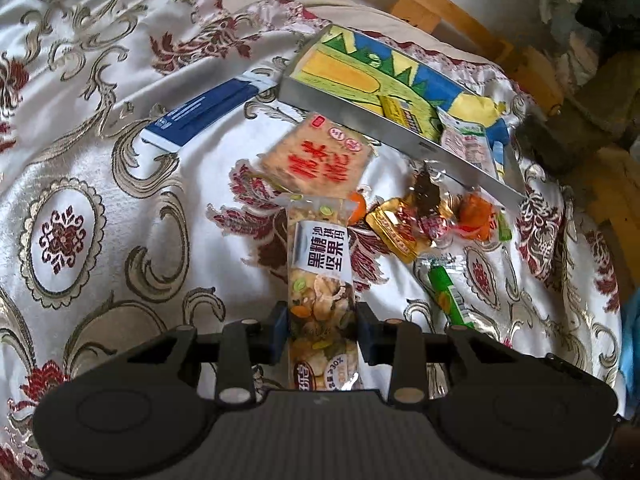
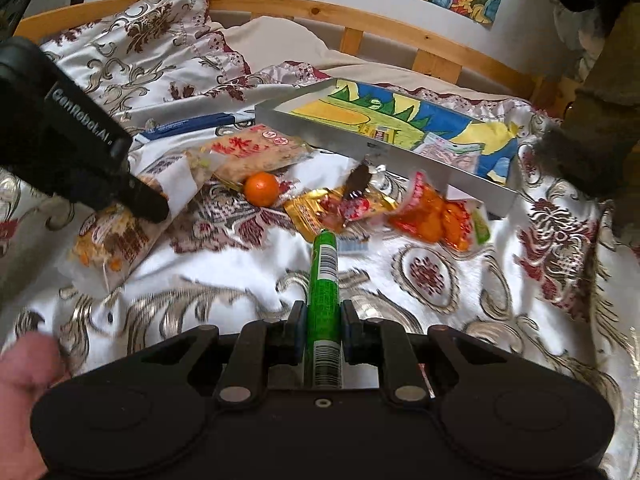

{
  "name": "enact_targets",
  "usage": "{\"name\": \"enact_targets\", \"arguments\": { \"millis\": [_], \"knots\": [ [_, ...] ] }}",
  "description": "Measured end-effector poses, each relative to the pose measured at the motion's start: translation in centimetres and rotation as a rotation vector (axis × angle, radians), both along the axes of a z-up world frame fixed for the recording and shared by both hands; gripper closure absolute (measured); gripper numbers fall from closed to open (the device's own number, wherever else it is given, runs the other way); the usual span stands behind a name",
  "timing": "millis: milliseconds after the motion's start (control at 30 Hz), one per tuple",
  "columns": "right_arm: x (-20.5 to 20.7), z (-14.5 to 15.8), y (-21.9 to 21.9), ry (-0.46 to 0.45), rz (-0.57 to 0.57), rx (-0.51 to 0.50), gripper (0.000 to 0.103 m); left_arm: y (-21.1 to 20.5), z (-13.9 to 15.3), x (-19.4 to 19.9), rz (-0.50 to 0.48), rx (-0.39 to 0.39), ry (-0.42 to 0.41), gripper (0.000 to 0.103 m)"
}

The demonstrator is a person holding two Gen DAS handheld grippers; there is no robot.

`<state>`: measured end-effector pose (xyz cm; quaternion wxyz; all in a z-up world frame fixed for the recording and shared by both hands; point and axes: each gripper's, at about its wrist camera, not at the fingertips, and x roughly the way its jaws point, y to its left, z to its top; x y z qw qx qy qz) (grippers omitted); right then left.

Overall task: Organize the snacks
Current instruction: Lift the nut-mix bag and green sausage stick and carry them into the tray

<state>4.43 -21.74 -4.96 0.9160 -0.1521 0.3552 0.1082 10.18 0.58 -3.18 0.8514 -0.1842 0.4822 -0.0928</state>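
Observation:
My left gripper (image 1: 322,332) is shut on the lower part of a long nut-bar packet (image 1: 320,264) with a white label, lifted over the patterned bedspread (image 1: 100,160). In the right wrist view the same gripper (image 2: 152,208) comes in from the left, holding that packet (image 2: 116,240). My right gripper (image 2: 322,328) is shut on a thin green stick packet (image 2: 324,276), which points away from me. Ahead lie a rice-cracker packet (image 1: 320,156) (image 2: 256,148), a small orange (image 2: 261,188), gold-wrapped sweets (image 1: 394,228) and an orange packet (image 2: 436,216). Beyond them stands a shallow silver tray (image 2: 360,140) (image 1: 360,120).
The tray is lined with a colourful drawing and holds a small pale packet (image 1: 464,140) at its right end. A flat blue box (image 1: 200,116) lies left of the tray. A wooden bed rail (image 2: 320,12) runs behind. A hand (image 2: 24,392) shows at the lower left.

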Motion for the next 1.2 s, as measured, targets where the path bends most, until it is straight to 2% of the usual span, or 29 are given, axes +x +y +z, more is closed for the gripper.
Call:
{"name": "enact_targets", "arguments": {
  "millis": [100,200,400,567,733,933,1100,1200],
  "knots": [
    [-0.8,0.1,-0.5,-0.01,0.004,-0.019,0.085,-0.7,0.5,-0.3,-0.005,0.005,0.003,0.065],
    [-1.6,0.3,-1.0,-0.023,0.004,-0.023,0.085,-1.4,1.0,-0.7,-0.015,-0.026,0.011,0.065],
    [-3.1,1.3,-1.7,-0.097,0.011,-0.052,0.085,-3.0,2.1,-1.5,-0.041,-0.057,-0.022,0.065],
    [-2.5,2.2,-2.8,-0.143,0.0,-0.04,0.085,-5.2,4.3,-1.4,-0.044,-0.014,-0.158,0.065],
    [-0.4,3.8,-3.9,-0.209,-0.009,-0.023,0.085,-7.3,7.3,1.0,-0.033,-0.031,-0.257,0.065],
    [3.7,5.4,-5.5,-0.283,-0.008,-0.007,0.085,-9.8,10.0,5.1,-0.004,-0.005,-0.37,0.065],
    [8.4,6.7,-7.5,-0.329,-0.034,0.048,0.085,-11.3,10.8,9.1,0.025,-0.007,-0.427,0.065],
    [11.9,7.0,-8.4,-0.349,-0.041,0.071,0.085,-12.1,10.4,12.1,0.024,0.005,-0.425,0.065]
  ]
}}
